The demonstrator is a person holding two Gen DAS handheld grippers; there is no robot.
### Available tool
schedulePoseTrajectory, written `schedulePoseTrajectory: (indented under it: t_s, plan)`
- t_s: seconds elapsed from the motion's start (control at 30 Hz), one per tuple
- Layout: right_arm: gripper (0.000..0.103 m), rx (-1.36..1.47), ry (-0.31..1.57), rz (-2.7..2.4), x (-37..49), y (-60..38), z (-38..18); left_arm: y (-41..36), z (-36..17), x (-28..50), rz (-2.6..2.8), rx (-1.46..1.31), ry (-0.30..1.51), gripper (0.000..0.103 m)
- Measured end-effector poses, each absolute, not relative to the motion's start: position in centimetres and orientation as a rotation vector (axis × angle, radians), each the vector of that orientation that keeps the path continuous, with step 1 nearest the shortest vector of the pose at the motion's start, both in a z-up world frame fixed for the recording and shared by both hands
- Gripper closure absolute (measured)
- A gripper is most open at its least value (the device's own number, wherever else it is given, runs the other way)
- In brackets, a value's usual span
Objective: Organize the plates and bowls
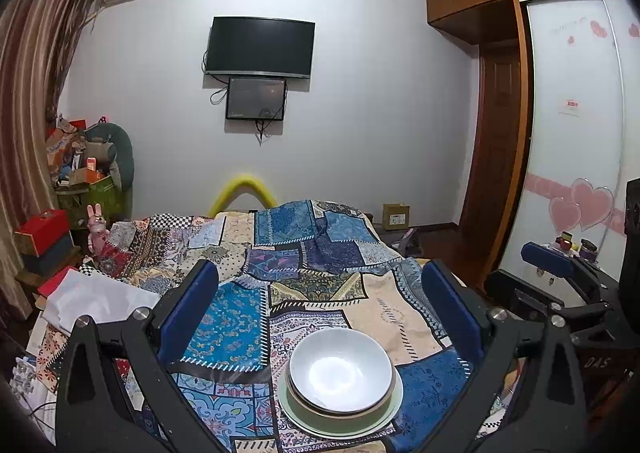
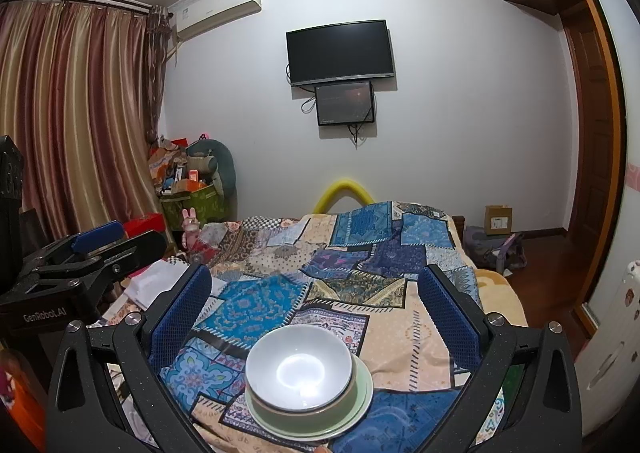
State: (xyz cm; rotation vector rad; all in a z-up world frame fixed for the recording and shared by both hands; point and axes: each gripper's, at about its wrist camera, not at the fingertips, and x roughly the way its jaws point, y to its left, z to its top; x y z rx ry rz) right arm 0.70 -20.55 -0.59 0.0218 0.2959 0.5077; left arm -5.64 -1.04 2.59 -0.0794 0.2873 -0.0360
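The glossy white ceramic bowl (image 1: 341,370) sits nested in a shallower grey-green bowl (image 1: 344,411), which rests on a pale green round plate (image 1: 292,419). The stack stands on the patchwork-quilted bed (image 1: 400,317), near its front edge and roughly midway between its left and right sides.

The left tongs (image 1: 332,289) are spread wide, with nothing between the blue pads; the stack lies below and between them, untouched. The right tongs (image 2: 316,293) are likewise wide open and empty above the same stack.

Judged from this arrangement, the stacking step appears complete, with both tongs clear of the dishes. Any further move would call for checking that the white bowl sits centred; it appears slightly offset toward the rear of the plate.

Whether other dishes remain cannot be determined. The near rim of the plate is cut off by the lower frame edge in the right wrist view. The left edge of the bed carries white papers (image 1: 100,301) only partly visible.
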Motion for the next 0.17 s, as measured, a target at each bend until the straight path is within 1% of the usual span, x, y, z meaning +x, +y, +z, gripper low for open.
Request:
schedulePoseTrajectory:
  t_s: [0.17]
  plan:
    - [0.0,0.02,0.3,0.508,0.79,-20.4,-0.66,-1.26,2.47,-5.71,-0.042,-0.07,0.292,0.0]
